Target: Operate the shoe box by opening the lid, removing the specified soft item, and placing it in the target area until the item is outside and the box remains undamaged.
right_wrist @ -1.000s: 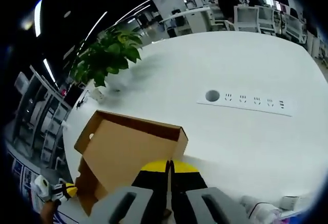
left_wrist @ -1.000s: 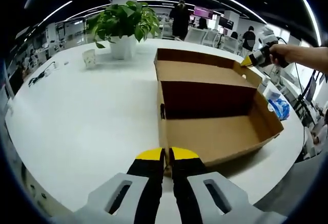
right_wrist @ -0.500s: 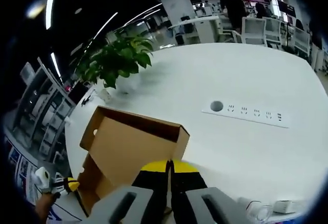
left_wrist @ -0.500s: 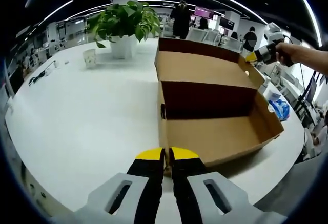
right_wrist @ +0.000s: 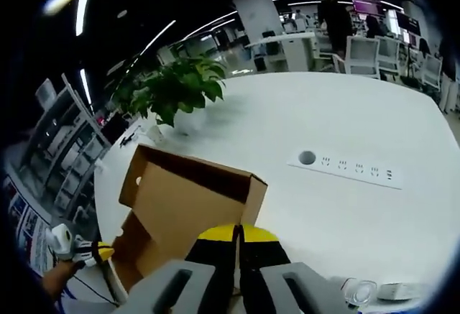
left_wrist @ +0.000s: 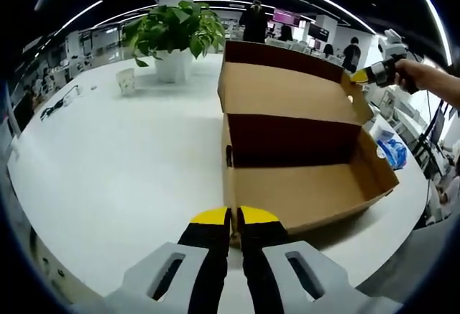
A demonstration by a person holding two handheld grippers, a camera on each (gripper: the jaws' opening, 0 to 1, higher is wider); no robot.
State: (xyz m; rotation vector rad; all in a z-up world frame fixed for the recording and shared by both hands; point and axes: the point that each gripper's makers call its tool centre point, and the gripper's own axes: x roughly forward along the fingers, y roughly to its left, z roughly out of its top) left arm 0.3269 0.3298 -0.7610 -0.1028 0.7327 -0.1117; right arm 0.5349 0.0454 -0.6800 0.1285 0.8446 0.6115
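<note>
A brown cardboard shoe box (left_wrist: 309, 185) lies open on the white table (left_wrist: 122, 177), and its inside shows bare cardboard. My left gripper (left_wrist: 235, 217) is shut on the box's near corner wall. The hinged lid (left_wrist: 287, 95) stands tilted up behind the box. At the lid's far right corner flap, my right gripper (left_wrist: 365, 75) pinches the edge, held by a hand. In the right gripper view, my right gripper (right_wrist: 237, 231) is shut on the lid (right_wrist: 187, 206) rim. The left gripper (right_wrist: 97, 251) shows at the lower left there.
A potted plant (left_wrist: 176, 34) and a small white cup (left_wrist: 126, 82) stand at the table's far left. A blue object (left_wrist: 393, 152) lies right of the box. A socket strip (right_wrist: 348, 169) is set in the table. The table edge (left_wrist: 43, 256) runs close by.
The lid has swung up from lying nearly flat to a steeper tilt, lifted by my right gripper. The left gripper and the box base have stayed put.
</note>
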